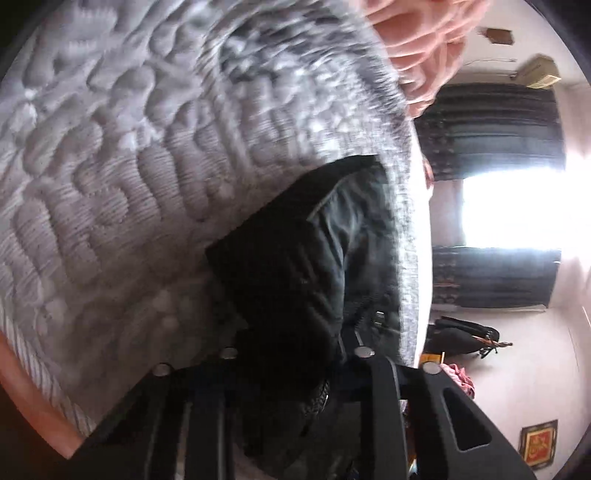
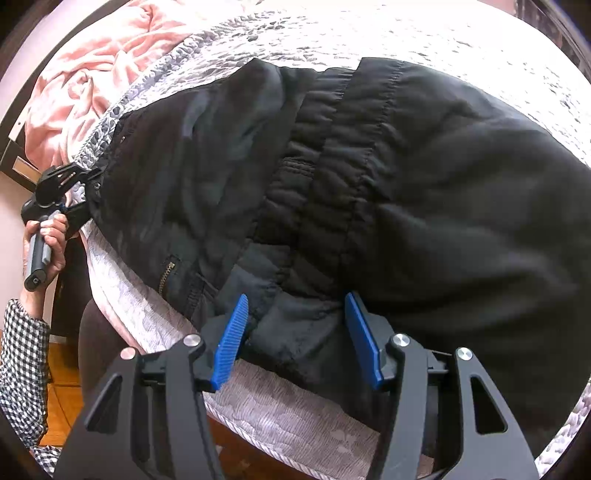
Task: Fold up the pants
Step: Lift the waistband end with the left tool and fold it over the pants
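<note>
Black pants (image 2: 369, 192) lie spread across a grey patterned mattress (image 2: 369, 33), the elastic waistband near the middle and a zip pocket at the lower left. My right gripper (image 2: 295, 332) is open, its blue pads (image 2: 232, 339) on either side of a fold of the fabric at the near edge. My left gripper (image 2: 79, 192) shows at the far left of the right wrist view, shut on the pants' edge, held in a hand. In the left wrist view the pants (image 1: 295, 266) fill the space between the fingers, and the pads are hidden by the cloth.
A pink blanket (image 2: 103, 66) is bunched at the back left of the bed. The mattress edge (image 2: 280, 417) runs just under my right gripper, with wood floor (image 2: 62, 387) below. The left wrist view shows a dark curtain (image 1: 495, 125) and bright window.
</note>
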Motion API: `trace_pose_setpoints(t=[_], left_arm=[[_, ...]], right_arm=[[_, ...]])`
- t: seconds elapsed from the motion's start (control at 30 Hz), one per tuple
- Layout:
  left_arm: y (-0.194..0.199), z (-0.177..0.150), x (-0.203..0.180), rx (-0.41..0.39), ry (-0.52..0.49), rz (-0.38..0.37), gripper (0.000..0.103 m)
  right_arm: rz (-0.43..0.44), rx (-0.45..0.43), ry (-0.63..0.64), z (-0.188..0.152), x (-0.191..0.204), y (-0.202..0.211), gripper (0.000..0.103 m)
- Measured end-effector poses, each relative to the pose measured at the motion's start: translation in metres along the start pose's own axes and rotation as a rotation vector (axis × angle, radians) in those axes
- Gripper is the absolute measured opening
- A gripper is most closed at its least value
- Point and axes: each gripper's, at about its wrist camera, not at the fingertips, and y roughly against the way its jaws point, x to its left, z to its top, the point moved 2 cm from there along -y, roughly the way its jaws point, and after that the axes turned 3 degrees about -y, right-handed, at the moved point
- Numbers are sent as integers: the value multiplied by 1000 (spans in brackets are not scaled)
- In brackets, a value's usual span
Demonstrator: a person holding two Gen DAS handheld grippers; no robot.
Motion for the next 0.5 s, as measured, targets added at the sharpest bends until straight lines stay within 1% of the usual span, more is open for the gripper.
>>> trace_pose_setpoints(t=[0.07,0.13,0.2,0.27,0.4,0.5], left_arm=[[11,-8,-16,-42,-58,-7,19],[19,-14,-34,-71,-109,-22,18],[28,-24,-61,-93,-179,-53,18],[37,-34,-89,-109,-251,-65,18],[37,-60,-143,-110,-387,-99,18],[47,-84,-166,-104,-480,-97,18]], right_arm=[[4,-1,-5,-1,-1,2,55],[11,-4,-13,-1,-2,4,55],[22,-10,-20,-3,-3,7,55],[28,-19,-25,-4,-5,11,55],[26,-49,-34,-8,-8,27,55],[24,-94,-35,-11,-12,48,54]])
